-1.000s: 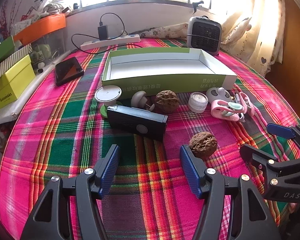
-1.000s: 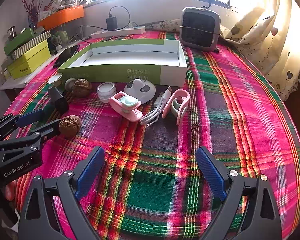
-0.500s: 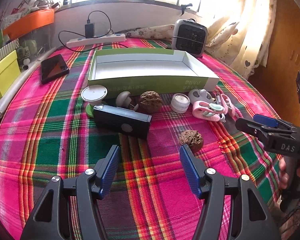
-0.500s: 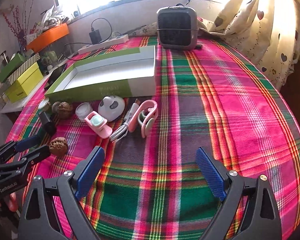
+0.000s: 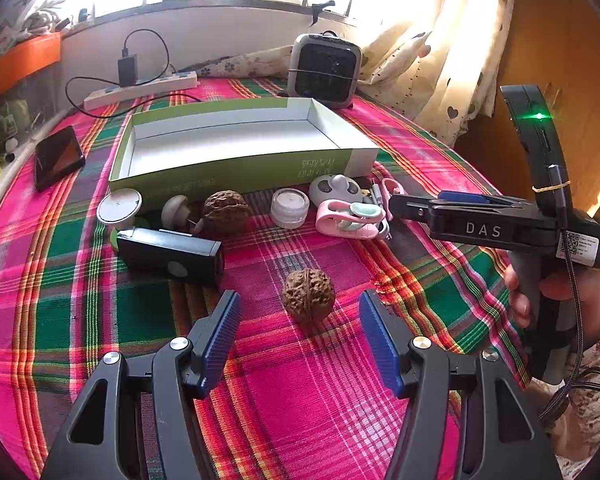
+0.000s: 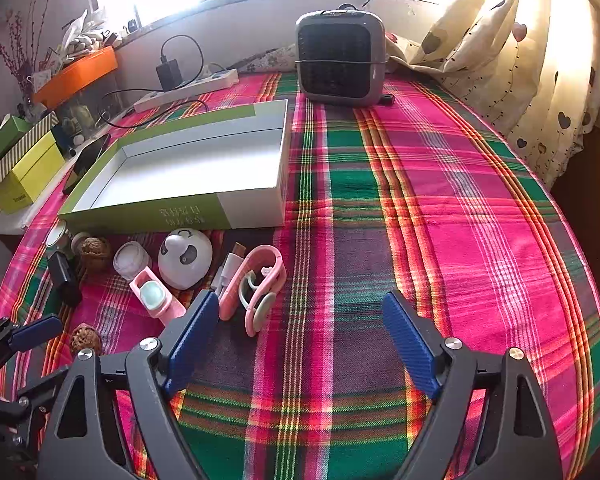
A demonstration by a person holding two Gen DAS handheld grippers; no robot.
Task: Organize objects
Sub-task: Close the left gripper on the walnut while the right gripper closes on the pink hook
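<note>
Left wrist view: walnut (image 5: 308,300) now centred ahead between spread jaws of left gripper (image 5: 300,336), untouched on bench. Right gripper (image 6: 300,340) jaws just narrowing, nothing between. Box (image 5: 236,170) upper centre, empty.

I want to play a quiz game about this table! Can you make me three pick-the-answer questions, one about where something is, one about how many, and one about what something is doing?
1. Where is the lone walnut?
A. inside the green box
B. on the cloth just ahead of the left gripper
C. on the heater

2. How many walnuts are on the table?
A. one
B. two
C. four

3. What is in the green box?
A. nothing
B. a phone
C. walnuts

Answers: 1 B, it lies bare on the plaid cloth in front of the open fingers. 2 B, the second walnut sits by the box. 3 A, its white floor is bare.
</note>
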